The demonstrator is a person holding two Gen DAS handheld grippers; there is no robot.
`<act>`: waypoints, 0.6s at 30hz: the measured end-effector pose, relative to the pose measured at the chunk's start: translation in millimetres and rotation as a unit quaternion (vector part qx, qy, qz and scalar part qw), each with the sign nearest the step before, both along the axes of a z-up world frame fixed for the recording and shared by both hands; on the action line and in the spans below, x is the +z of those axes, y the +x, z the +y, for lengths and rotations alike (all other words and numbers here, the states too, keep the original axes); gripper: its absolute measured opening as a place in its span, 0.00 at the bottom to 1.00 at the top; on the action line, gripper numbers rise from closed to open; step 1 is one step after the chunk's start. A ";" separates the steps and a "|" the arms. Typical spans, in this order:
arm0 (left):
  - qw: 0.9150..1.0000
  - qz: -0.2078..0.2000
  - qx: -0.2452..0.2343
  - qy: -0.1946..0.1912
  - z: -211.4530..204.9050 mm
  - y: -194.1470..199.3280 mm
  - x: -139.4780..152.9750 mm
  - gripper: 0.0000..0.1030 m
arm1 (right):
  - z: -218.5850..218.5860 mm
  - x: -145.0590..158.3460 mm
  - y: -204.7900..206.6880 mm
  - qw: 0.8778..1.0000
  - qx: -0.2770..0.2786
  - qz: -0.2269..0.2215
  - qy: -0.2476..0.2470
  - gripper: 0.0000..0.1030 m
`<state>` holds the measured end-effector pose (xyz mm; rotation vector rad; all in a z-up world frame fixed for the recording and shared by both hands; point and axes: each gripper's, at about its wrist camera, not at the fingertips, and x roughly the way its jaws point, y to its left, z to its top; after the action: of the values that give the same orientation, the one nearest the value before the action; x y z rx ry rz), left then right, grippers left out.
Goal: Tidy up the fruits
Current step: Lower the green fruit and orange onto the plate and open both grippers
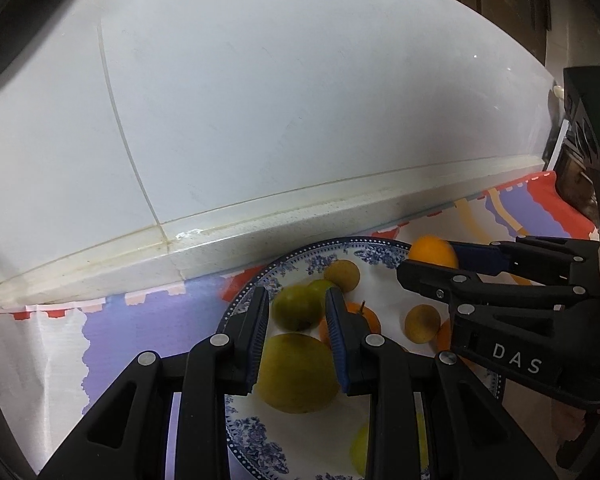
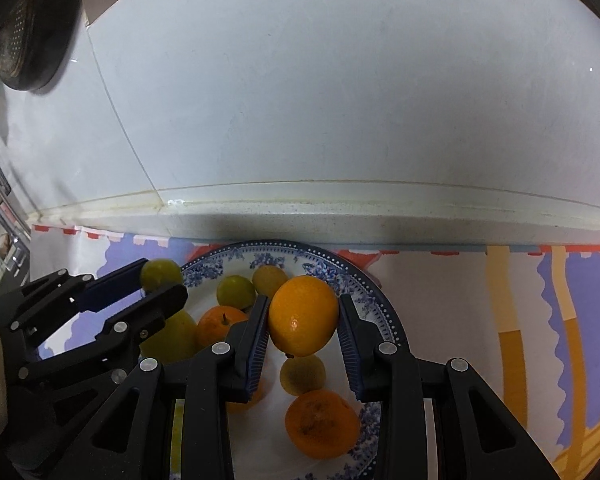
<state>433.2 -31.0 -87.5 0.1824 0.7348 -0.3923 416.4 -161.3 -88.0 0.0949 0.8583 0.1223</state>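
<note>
The left gripper reaches in over the plate's left rim with a small green fruit pinched at the tips of its fingers. Beneath it on the plate lie a big green fruit at the left, two more green ones toward the back, a stemmed orange in the middle and brownish round fruits beside it. Further right the right gripper holds an orange clamped between its blue-padded fingers, lifted above the plate's right half. Under it sit a dull yellow-green fruit and a blemished orange near the plate's front rim. The plate stands on a patterned cloth at the desk's back edge, close against the white tiled wall.
</note>
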 end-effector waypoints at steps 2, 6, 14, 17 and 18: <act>1.000 -0.006 0.003 -0.001 1.8 -2.2 1.6 0.36 | 1.1 1.7 -1.7 1.000 -0.001 -0.006 -0.005 0.33; 1.000 -0.011 0.012 -0.008 6.5 -10.0 8.3 0.36 | 2.3 7.3 -8.0 1.000 0.001 -0.013 -0.013 0.35; 0.998 -0.041 0.039 -0.016 14.9 -43.0 34.2 0.48 | 1.1 29.2 -37.4 0.999 -0.003 -0.041 -0.016 0.35; 0.997 -0.056 0.049 -0.020 18.6 -58.2 46.1 0.60 | 0.3 40.7 -51.5 0.998 -0.006 -0.055 -0.017 0.35; 0.996 -0.062 0.054 -0.019 20.4 -63.5 50.2 0.62 | 0.0 44.9 -57.2 0.998 -0.007 -0.060 -0.018 0.35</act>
<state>369.7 -10.6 -37.3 0.1295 0.6110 -0.2889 359.2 -161.3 -43.1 0.0586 0.7389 0.0992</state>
